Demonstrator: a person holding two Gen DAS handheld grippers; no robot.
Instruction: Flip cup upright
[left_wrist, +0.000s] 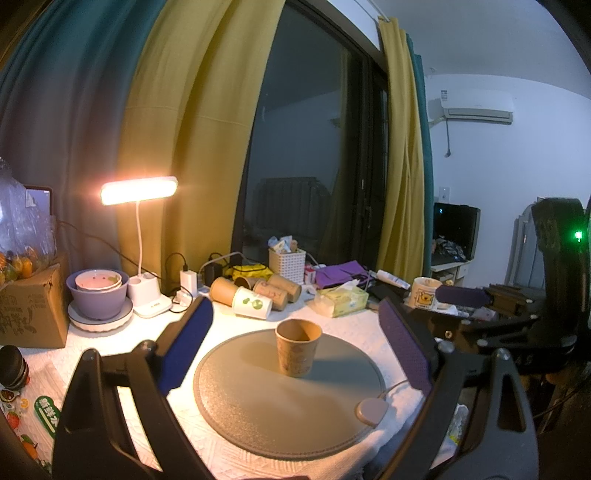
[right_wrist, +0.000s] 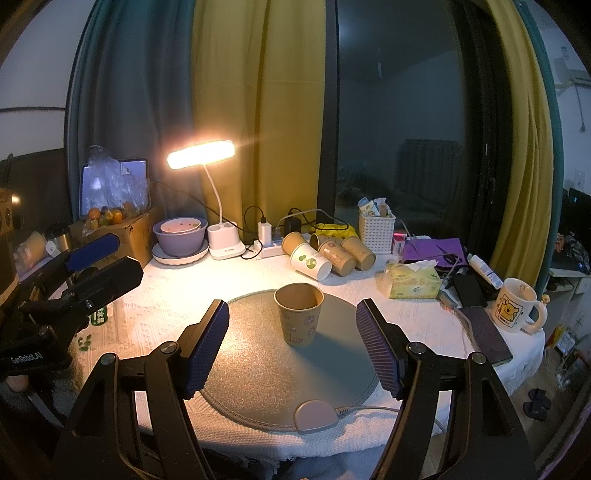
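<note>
A brown paper cup (left_wrist: 297, 350) stands upright, mouth up, on the round grey mat (left_wrist: 258, 413). It shows in the right wrist view too (right_wrist: 299, 317), on the mat (right_wrist: 258, 369). My left gripper (left_wrist: 295, 350) is open and empty, jaws wide apart on either side of the cup and a little nearer me. My right gripper (right_wrist: 293, 347) is open and empty, the cup just beyond its fingertips. Each gripper shows at the edge of the other's view: the right one (left_wrist: 465, 297) and the left one (right_wrist: 92, 247).
Several paper cups (right_wrist: 325, 253) lie on their sides behind the mat. A lit desk lamp (right_wrist: 201, 155), stacked bowls (right_wrist: 179, 236), a tissue pack (right_wrist: 413, 282), a bear mug (right_wrist: 517, 308), a white basket (right_wrist: 376, 229) and a cardboard box (right_wrist: 125, 229) crowd the table's back and sides.
</note>
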